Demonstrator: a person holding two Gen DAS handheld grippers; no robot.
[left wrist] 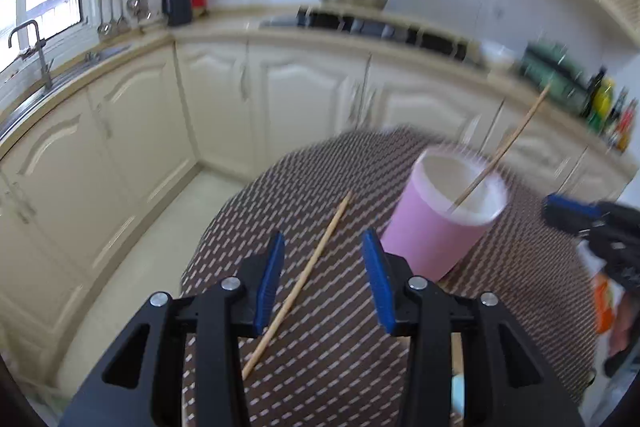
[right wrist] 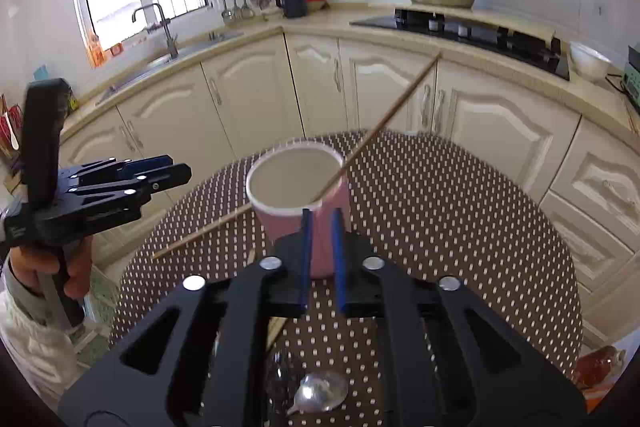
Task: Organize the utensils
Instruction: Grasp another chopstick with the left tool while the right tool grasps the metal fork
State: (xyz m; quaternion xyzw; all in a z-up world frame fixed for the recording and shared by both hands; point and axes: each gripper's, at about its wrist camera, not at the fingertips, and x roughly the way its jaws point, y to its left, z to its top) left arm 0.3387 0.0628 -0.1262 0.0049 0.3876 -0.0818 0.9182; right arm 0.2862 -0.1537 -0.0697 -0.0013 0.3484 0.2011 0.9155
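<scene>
Chopstick (left wrist: 304, 275) lies loose on the dotted table (left wrist: 520, 287), its length running away between the half-open, empty left gripper (left wrist: 323, 281), the nearer one. Another chopstick (left wrist: 500, 151) leans in the pink cup (left wrist: 436, 227). Right gripper (right wrist: 321, 255): narrow, empty. No legible writing.

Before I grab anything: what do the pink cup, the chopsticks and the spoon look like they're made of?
Pink cup: probably matte plastic, with smooth, even colour and a dull white inside; glazeless ceramic is possible. Chopstick in the cup and chopstick on the table: pale tan, unglossy, likely bamboo or wood. Spoon: shiny, mirror-like bowl, most likely polished steel.
</scene>
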